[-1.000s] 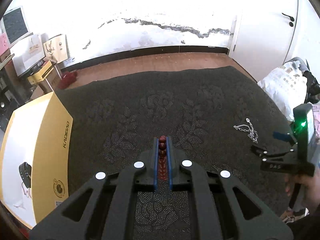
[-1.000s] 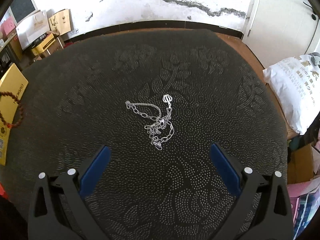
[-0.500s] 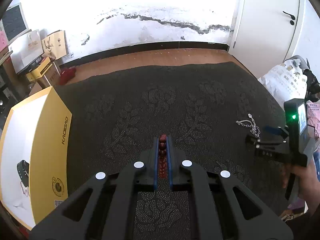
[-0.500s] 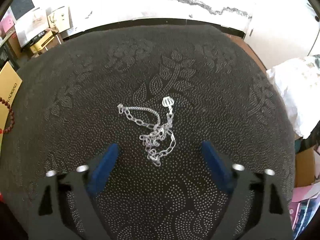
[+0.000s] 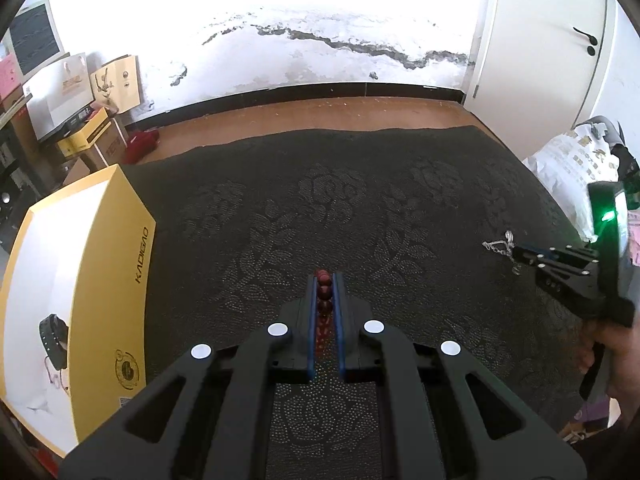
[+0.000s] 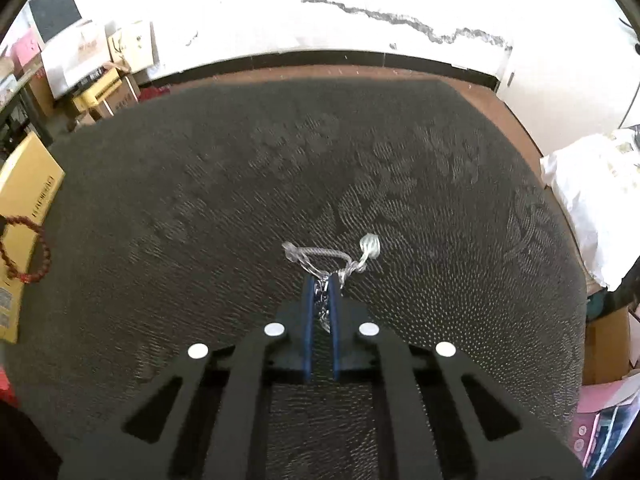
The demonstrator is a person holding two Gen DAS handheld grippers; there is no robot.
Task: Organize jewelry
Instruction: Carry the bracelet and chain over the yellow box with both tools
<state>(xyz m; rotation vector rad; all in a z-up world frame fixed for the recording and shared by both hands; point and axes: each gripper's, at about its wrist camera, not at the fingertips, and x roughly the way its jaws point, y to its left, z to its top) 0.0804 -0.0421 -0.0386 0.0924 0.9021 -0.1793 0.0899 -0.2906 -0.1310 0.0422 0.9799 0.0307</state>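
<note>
Looking along your left gripper (image 5: 324,280), you've got the red bead bracelet (image 5: 323,286) pinched tight between the blue pads at lower centre, over the dark patterned cloth (image 5: 320,208); a yellow box (image 5: 108,280) sits at left. Switching to your right gripper (image 6: 320,284): jaws closed on the silver chain (image 6: 320,258) at centre frame, loops and pendant trailing ahead on the cloth.

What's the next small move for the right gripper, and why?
Probably a slow, straight lift. The right gripper looks shut on the chain, but a loop and the pendant lie ahead of its tips on the cloth. Raising gently should free them without snagging. The left gripper is shut on the beads, so it can wait.
</note>
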